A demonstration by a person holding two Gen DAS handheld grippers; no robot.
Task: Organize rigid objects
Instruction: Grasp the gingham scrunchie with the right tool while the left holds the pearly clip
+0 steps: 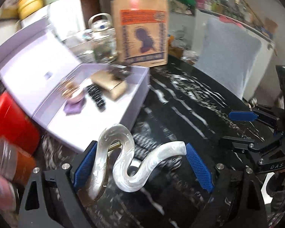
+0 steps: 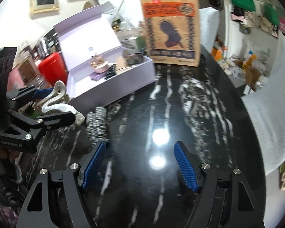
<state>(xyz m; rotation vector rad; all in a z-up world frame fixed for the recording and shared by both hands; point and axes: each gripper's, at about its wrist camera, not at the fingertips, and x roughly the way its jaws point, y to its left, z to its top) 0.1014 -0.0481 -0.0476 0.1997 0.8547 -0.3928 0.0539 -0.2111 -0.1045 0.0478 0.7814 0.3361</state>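
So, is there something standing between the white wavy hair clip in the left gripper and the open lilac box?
Nothing visible does. The white hair clip sits between the left gripper's pads, and the lilac box lies just ahead with its lid up. A free patch of floor shows at the box's near end.

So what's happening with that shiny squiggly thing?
A person is tidying up with a gripper in each hand. The left gripper has its jaws around a pearly white wavy hair clip, carried above the black marble table. An open lilac box with a few small things already inside sits just ahead, so the clip probably goes there. The right gripper is open and holds nothing. A black-and-white hair clip lies on the table, not yet picked up.
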